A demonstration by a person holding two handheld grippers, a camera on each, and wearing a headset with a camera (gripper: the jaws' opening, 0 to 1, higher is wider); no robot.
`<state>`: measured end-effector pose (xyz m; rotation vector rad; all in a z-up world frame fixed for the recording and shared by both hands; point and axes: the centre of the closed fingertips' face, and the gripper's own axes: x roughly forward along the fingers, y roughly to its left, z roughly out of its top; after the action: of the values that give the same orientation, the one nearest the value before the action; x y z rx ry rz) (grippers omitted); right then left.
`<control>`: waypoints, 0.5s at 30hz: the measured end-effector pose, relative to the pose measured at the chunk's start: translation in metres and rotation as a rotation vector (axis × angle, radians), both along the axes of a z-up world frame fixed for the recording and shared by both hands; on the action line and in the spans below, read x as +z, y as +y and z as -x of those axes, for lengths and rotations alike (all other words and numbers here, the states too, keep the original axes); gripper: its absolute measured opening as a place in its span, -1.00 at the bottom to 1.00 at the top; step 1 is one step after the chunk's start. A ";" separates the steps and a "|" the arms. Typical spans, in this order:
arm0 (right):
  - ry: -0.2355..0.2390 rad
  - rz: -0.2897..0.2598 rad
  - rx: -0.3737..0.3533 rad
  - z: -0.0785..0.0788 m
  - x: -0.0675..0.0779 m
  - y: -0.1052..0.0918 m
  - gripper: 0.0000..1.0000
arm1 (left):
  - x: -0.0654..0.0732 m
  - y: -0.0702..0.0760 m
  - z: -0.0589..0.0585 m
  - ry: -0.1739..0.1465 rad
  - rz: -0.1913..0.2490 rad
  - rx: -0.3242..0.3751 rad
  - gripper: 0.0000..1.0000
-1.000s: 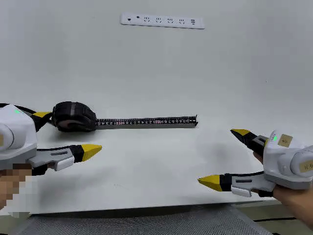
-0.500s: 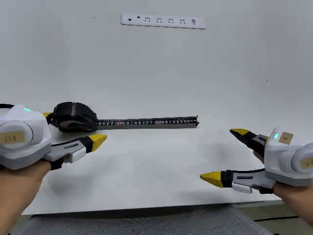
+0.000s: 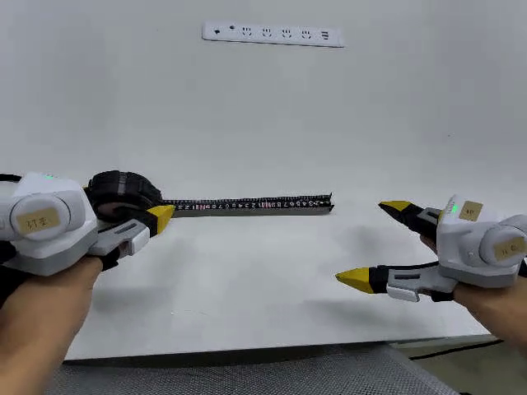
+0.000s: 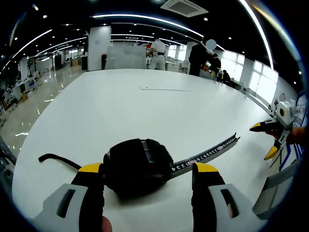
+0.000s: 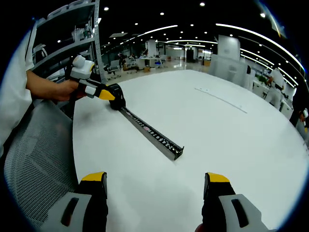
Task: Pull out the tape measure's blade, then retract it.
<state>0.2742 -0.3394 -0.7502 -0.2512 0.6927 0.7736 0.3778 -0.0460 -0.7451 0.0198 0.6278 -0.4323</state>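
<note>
The tape measure (image 3: pixel 123 194) sits on the white desk (image 3: pixel 247 271), toward its left side. The black case is upright. The blade (image 3: pixel 247 203) is drawn out of the case and lies flat on the desk surface, running to the right. The end hook (image 3: pixel 329 202) rests on the desk at the far end of the blade.

The left hand-held gripper (image 4: pixel 147 168) has its jaws spread wide, one on each side of the case. In the left gripper view, a gap shows between the case and the jaw on the blade side. Contact on the other side cannot be confirmed. A black wrist strap (image 4: pixel 58 159) trails from the case across the desk.

The right hand-held gripper (image 3: pixel 372 242) hangs above the desk's right front area, to the right of the end hook and apart from it. Its jaws are wide apart with nothing between them.

A white power strip (image 3: pixel 273 34) lies at the far side of the desk.
</note>
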 end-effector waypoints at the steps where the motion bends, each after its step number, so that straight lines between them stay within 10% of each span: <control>1: -0.004 0.003 0.006 -0.002 0.000 -0.001 0.60 | 0.000 -0.001 -0.001 0.000 0.010 0.011 0.40; 15: -0.017 0.057 0.092 -0.024 0.003 -0.004 0.29 | -0.006 0.002 -0.009 0.007 -0.010 0.081 0.34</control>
<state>0.2982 -0.3430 -0.7474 -0.3428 0.6918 0.8395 0.3866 -0.0441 -0.7510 0.0022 0.6352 -0.3512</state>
